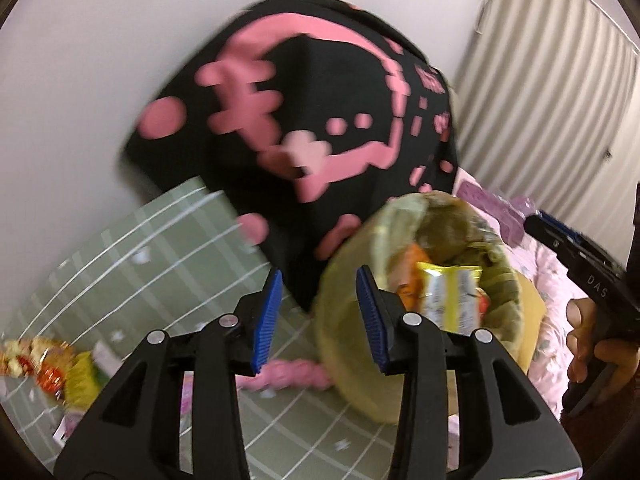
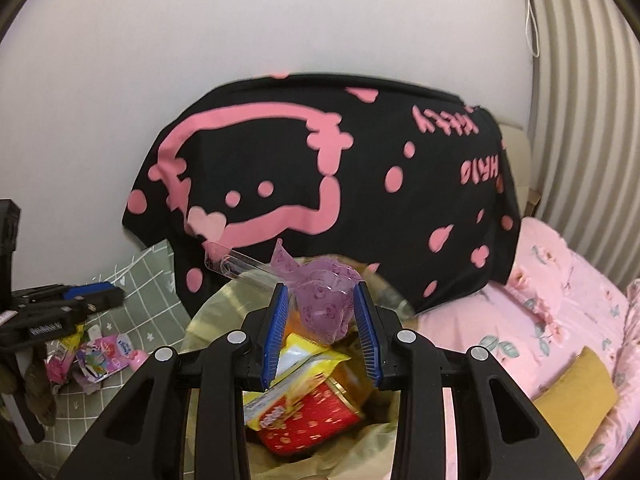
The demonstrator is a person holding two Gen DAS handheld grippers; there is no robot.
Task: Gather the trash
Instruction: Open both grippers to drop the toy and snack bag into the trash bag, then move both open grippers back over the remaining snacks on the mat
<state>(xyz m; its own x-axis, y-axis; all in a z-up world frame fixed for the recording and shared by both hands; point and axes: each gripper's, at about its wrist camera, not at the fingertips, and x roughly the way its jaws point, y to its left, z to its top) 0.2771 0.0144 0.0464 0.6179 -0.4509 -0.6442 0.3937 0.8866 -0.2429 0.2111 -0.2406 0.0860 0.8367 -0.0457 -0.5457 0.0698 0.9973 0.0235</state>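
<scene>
From the left wrist, the left gripper [image 1: 318,320] stands with its fingers spread and nothing between them. The trash bag [image 1: 400,320] gapes just past its right finger, a yellow wrapper [image 1: 452,296] inside; more wrappers [image 1: 44,368] lie far off to the left on the green checked cloth [image 1: 140,264].

From the right wrist, the right gripper [image 2: 322,332] pinches a clear purple plastic wrapper [image 2: 324,300] directly above the bag's mouth, over a red and yellow packet [image 2: 304,408].

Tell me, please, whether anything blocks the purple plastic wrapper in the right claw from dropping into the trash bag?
Nothing visible does. The right claw holds the purple wrapper directly over the open trash bag. Below it lie only wrappers already collected, a yellow packet and a red one, with room above them.
</scene>
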